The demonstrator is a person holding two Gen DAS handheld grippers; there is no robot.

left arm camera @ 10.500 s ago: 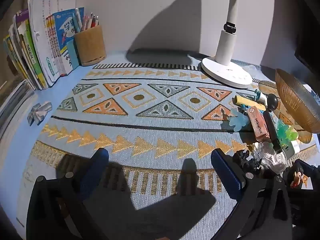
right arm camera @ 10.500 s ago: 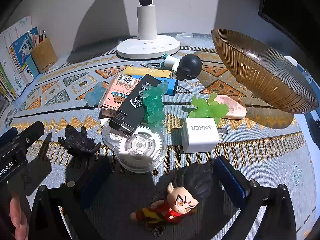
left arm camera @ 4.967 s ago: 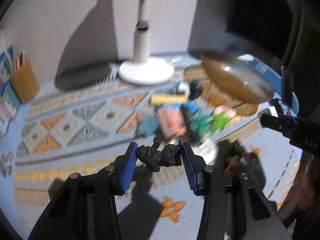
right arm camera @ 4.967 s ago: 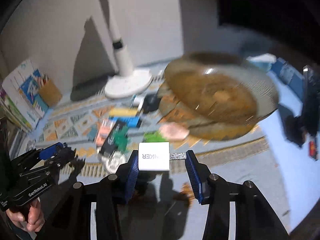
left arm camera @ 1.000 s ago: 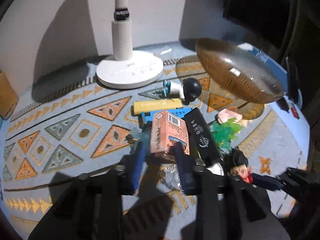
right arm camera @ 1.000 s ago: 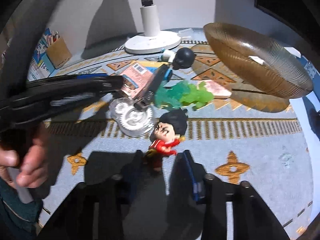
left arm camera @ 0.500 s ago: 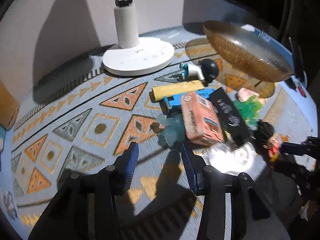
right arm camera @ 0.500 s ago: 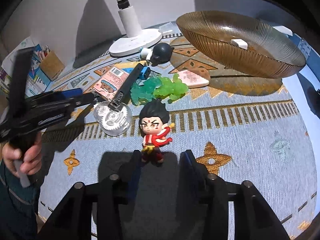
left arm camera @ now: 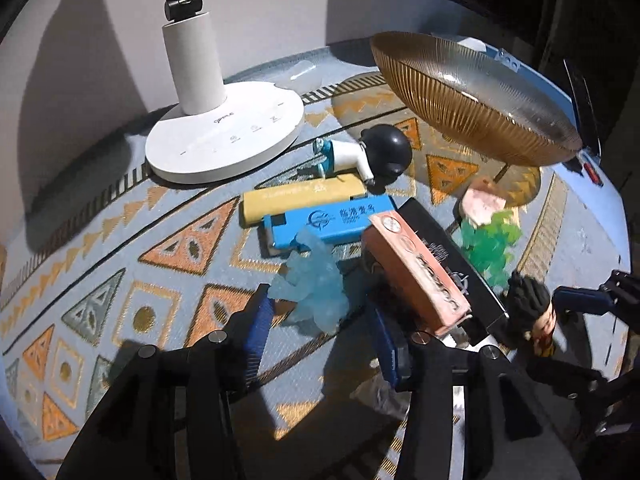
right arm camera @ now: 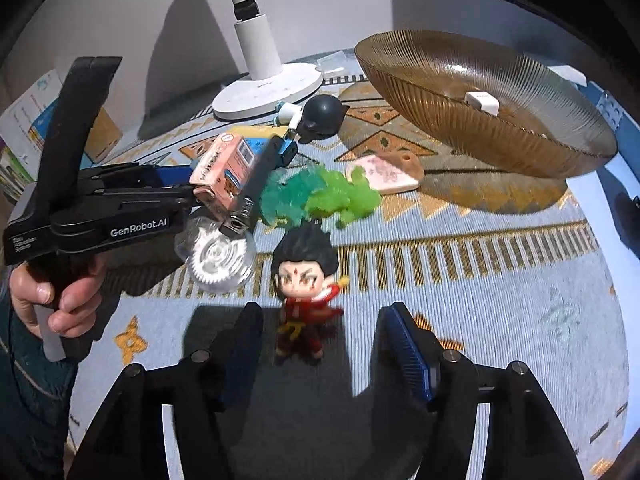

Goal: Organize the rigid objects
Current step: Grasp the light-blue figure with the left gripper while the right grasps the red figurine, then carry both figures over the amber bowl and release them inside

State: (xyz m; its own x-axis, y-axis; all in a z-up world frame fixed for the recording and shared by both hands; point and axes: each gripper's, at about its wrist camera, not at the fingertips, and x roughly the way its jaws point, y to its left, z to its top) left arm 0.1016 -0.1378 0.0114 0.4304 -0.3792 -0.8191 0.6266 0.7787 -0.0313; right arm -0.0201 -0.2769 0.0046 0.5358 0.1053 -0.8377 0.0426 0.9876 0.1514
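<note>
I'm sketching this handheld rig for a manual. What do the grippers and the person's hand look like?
Both grippers, left gripper and right gripper, are matte black with blue ribbed finger pads and silver screws. The left body reads GenRobot.AI in white. A bare left hand grips it below a dark teal sleeve.

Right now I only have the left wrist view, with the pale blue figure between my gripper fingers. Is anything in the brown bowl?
Observer: Yes. The right wrist view shows a white charger lying inside the bowl.
Operator: And the right gripper? I only see its tip.
Observer: The right gripper is open. The red-robed figurine stands upright between its fingers, not gripped.
Operator: What is under the black box? I can't make it out.
Observer: A clear gear disc. The near end of the black box overlaps the disc's edge.
</note>
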